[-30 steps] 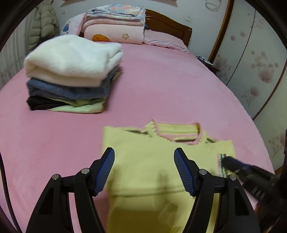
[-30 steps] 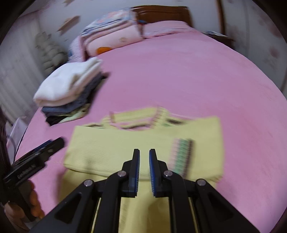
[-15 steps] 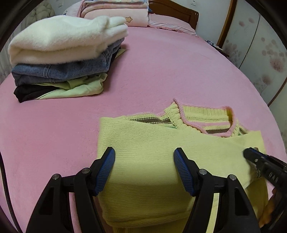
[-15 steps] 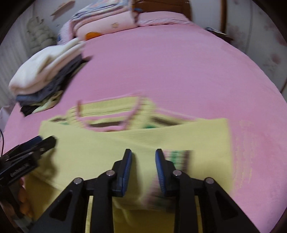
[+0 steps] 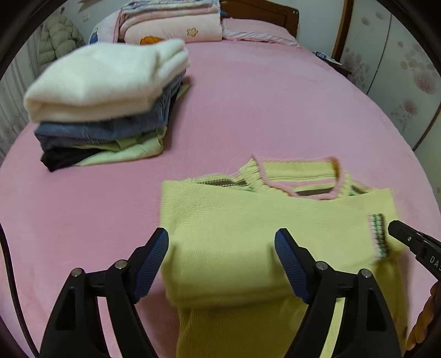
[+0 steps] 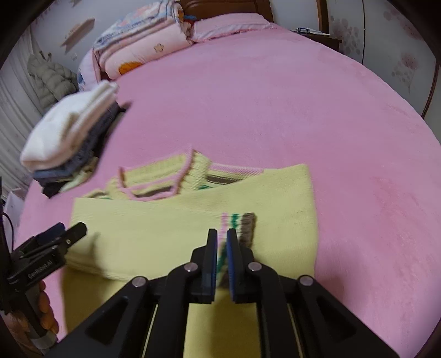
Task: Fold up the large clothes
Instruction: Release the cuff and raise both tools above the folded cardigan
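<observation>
We're mid-fold: right gripper (image 6: 221,249) pinching the striped cuff (image 6: 239,225) over the yellow sweater (image 5: 264,228) at bed (image 5: 261,110) 6 o'clock; left gripper (image 5: 222,261), just opening, empty. Next, probably release and smooth.

- A bed (image 5: 261,110) covered with a pink fleece sheet fills most of both views.
- At its far end stands a dark wooden headboard (image 5: 264,13).
- Against the headboard lie a folded pink quilt (image 5: 176,26) with flower and orange prints and, beside it, a flat pink pillow (image 5: 256,34).
- On the right rises a pale wardrobe (image 5: 408,71) with faint floral patterns and brown trim.
- Between wardrobe and headboard sits a dark nightstand (image 6: 317,34) with small items on top, too small to tell.
- At far left a grey-green puffer jacket (image 6: 49,79) hangs near a pale, vertically ribbed surface.
- The wall (image 6: 63,30) behind is white with a small decoration.
</observation>
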The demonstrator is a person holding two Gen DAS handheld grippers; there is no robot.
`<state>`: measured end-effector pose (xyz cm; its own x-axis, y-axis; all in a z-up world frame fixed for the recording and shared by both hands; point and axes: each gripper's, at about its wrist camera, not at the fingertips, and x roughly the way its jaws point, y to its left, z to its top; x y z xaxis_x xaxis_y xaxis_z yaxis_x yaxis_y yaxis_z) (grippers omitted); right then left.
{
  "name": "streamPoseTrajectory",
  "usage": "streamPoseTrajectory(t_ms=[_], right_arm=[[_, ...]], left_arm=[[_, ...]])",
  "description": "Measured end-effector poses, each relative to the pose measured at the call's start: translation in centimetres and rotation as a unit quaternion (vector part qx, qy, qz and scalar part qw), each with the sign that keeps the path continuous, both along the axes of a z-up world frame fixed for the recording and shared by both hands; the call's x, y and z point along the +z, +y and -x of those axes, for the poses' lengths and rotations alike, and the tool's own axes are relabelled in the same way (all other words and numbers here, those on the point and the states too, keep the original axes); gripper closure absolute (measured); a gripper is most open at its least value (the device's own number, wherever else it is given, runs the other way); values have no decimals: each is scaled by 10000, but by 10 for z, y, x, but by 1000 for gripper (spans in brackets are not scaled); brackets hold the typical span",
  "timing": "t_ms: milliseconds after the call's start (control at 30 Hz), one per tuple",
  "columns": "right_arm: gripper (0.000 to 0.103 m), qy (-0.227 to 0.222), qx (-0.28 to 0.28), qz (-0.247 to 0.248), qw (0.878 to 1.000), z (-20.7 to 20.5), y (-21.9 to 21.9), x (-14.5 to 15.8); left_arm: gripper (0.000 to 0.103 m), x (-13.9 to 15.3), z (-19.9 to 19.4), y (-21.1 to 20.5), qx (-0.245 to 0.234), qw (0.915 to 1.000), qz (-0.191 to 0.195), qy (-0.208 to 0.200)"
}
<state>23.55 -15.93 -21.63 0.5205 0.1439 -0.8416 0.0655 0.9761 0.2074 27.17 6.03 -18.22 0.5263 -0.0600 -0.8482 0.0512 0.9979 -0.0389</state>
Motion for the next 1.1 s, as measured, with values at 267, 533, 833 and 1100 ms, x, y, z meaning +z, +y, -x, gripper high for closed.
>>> streamPoseTrajectory(t_ms=[267, 533, 833, 1100], right_arm=[[69, -613, 169, -68, 9980, 55, 15, 70], [57, -1236, 337, -18, 9918, 112, 24, 135], [56, -1583, 450, -7, 9864, 171, 25, 172], [56, -1490, 436, -23, 9879, 205, 16, 166]], left_arm=[[12, 72, 52, -3, -15, 9985, 259, -473], [6, 130, 116, -9, 95, 9970, 31, -769], [6, 164, 187, -4, 21, 9906, 388, -1314], [7, 155, 224, -3, -146, 9902, 247, -1363]])
